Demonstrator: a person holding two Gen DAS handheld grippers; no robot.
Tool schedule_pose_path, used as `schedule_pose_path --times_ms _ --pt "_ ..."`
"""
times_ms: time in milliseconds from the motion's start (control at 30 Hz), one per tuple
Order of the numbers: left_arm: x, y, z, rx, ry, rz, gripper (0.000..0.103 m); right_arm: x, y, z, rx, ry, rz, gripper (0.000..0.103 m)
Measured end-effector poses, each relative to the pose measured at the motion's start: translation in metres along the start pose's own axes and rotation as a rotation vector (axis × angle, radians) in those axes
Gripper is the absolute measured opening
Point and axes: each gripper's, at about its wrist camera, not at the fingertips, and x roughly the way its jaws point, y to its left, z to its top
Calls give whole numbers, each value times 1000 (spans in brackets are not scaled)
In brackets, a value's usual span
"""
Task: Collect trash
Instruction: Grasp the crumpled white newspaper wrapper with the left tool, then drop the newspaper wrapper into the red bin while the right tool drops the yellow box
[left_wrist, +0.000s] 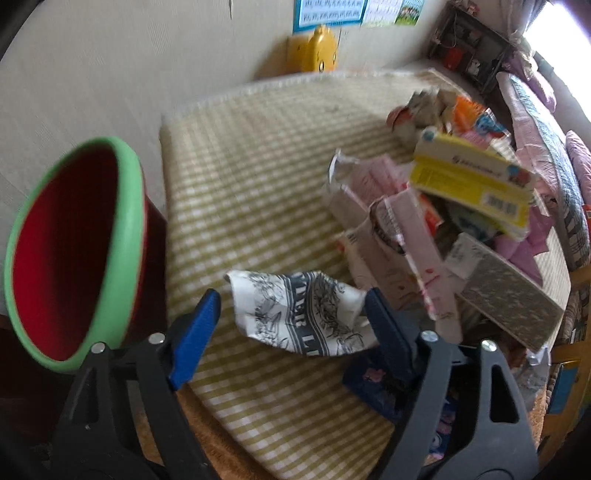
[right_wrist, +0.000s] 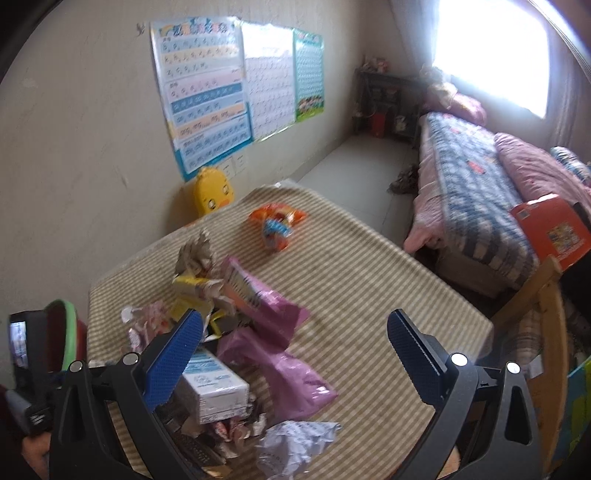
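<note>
My left tongs (left_wrist: 291, 314) gape around a crumpled printed wrapper (left_wrist: 299, 314) near the checked surface's (left_wrist: 258, 147) bare edge; right tongs (right_wrist: 295, 343) stand wide.

Green-rimmed red bin (left_wrist: 74, 254), green-checked cloth (left_wrist: 266, 155), pink bag (right_wrist: 280, 354)

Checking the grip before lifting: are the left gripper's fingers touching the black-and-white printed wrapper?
Cannot tell. In the left wrist view the wrapper lies between the left gripper's blue fingers; the left one shows a clear gap, the right one overlaps the wrapper's edge, contact unclear.
</note>
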Motion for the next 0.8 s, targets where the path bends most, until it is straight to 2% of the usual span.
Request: schedule_pose_path --times_ms 67,133,167,200,267,300,367,467,600,800 --pt "10 -2 0 -5 21 7 93 4 4 -1 -14 14 18 95" --pt "16 -1 1 -26 36 -21 92 8 8 -3 -30 25 40 95" --pt "16 0 1 -34 40 -35 89 11 10 -3 -35 31 57 95" --pt "16 0 0 -42 38 -58 78 13 13 -3 -37 34 69 95" --pt "15 -1 -1 -31 37 -50 76 19 17 -2 -44 48 105 95" --pt "13 -2 -1 -25 29 -55 69 24 19 0 -54 59 122 95" --pt "8 -2 1 -26 25 -68 68 32 24 3 -75 72 148 87" --pt "-7 4 0 -12 -6 -76 68 49 32 12 -120 101 163 87" --pt "-38 4 2 25 -87 -56 68 75 49 23 -220 159 204 88" --pt "-68 6 8 62 -197 -39 68 129 67 41 -286 304 269 88"
